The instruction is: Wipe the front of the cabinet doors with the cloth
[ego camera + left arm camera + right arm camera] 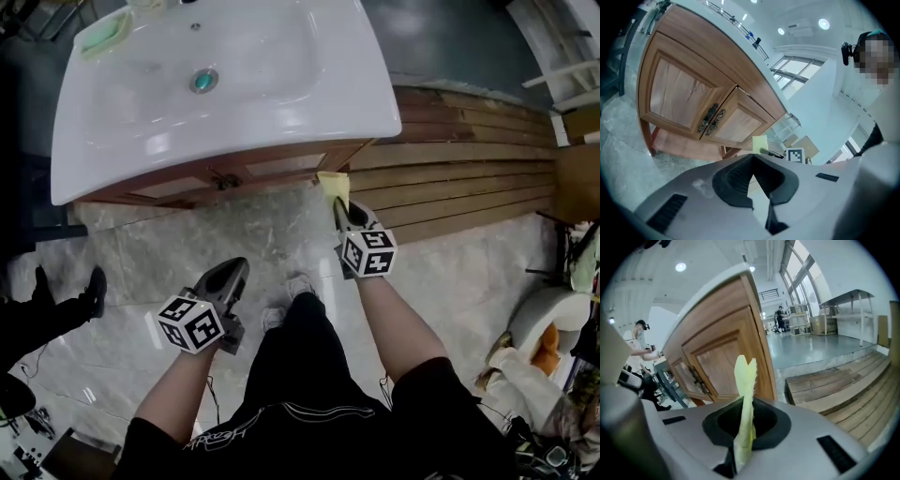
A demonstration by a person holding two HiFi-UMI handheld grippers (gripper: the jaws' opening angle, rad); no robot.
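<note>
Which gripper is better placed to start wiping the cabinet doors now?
Right. The right gripper is shut on the yellow cloth, which is raised close to the cabinet doors. The left gripper is shut on nothing and sits farther back.

— What do we find at the right gripper (746,423)?
— We record its jaws closed on a yellow cloth (744,380), which stands up thin between them.
— And beyond it?
— We note wooden cabinet doors (719,364) close behind the cloth, contact not confirmed. Dark handles (697,378) sit where the doors meet. Wooden planks (834,392) lie on the floor to the right.
</note>
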